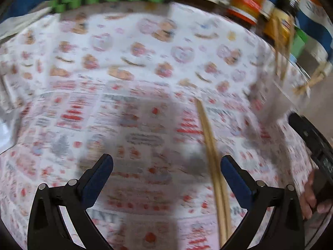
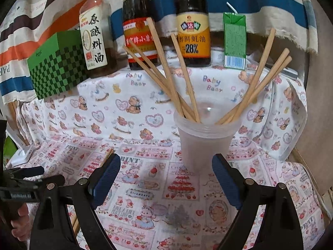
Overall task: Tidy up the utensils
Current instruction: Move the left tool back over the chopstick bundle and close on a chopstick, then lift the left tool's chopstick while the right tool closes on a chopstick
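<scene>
In the blurred left wrist view, a pair of wooden chopsticks lies on the printed cloth. It sits between the jaws of my open left gripper, close to the right finger and gripped by neither pad. In the right wrist view, a clear plastic cup holds several chopsticks fanned to both sides. My right gripper stands open just in front of the cup, with nothing between its fingers. The loose chopsticks peek out behind its left finger. The left gripper shows at the left edge.
Three sauce bottles, a green carton and a green chequered box line the back of the table in front of a striped cloth. A white object sits at the left. A hand holds the right gripper's body.
</scene>
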A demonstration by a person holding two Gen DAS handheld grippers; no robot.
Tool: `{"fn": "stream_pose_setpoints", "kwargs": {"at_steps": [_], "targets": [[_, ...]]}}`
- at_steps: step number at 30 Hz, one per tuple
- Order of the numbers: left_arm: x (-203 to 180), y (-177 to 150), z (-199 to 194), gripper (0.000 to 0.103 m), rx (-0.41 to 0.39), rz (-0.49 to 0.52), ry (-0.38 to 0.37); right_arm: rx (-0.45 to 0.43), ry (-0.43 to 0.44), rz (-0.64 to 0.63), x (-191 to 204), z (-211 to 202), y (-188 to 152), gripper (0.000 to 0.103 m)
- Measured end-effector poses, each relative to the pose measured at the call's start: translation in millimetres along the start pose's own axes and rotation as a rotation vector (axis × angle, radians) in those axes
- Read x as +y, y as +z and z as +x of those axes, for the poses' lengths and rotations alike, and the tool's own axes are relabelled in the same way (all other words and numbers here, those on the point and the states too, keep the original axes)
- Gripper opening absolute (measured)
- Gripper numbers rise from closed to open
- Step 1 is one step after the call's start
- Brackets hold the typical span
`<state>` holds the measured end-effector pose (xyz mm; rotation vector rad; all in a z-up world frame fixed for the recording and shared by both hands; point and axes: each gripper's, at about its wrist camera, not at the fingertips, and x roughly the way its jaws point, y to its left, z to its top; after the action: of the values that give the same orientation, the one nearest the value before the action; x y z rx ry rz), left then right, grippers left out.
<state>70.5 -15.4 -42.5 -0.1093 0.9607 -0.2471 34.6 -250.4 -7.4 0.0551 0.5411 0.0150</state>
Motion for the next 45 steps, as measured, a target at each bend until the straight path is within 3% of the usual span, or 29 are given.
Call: {"fn": "stream_pose_setpoints", "kwargs": {"at_steps": [3,10,15,18,21,30,36,41,43,45], "targets": [[-6.8,-3.8,3.8,0.101,0.034,0.003,-0.040,0.018,-0.007,0.000,-0.2,2.5,-0.8,0.091],[-19.2,-8.0,12.0,0.078,0.075,0.049,0.008,0.021,-0.022,0.009,-2.1,1.1,0.1,0.091],[-32.4,-11.9,11.7,0.075,0.045,0.143,0.081,0.033,-0.030,0.002,-0.9,3.6,-1.2,0.091],[-42.5,-14.9,13.0,0.074,0.069,0.190,0.045,0.038,-0.037,0.003,-1.3,5.0,-1.6,0.091],[-50.8,-16.4,12.3,0.074,0.065,0.226,0.075,0.041,-0.040,0.004,-1.6,5.4,-1.8,0.091],[-54.5,-15.4,1.9,0.048,0.116,0.228,0.054,0.061,-0.057,-0.003,-0.3,9.9,-3.5,0.091],[-62.2,-22.9,6.5,0.045,0.184,0.295,0.074,0.058,-0.064,-0.004,-0.6,9.5,-3.6,0.091],[-59.9,-25.6,5.7,0.042,0.179,0.283,0.071,0.065,-0.073,-0.008,-0.4,11.9,-5.1,0.091],[-58.9,-25.5,5.1,0.016,0.174,0.277,0.054,0.067,-0.076,-0.008,-0.4,12.9,-5.8,0.091],[-56.2,-23.3,6.2,0.010,0.155,0.259,0.043,0.066,-0.076,-0.009,0.0,12.7,-5.9,0.091]]}}
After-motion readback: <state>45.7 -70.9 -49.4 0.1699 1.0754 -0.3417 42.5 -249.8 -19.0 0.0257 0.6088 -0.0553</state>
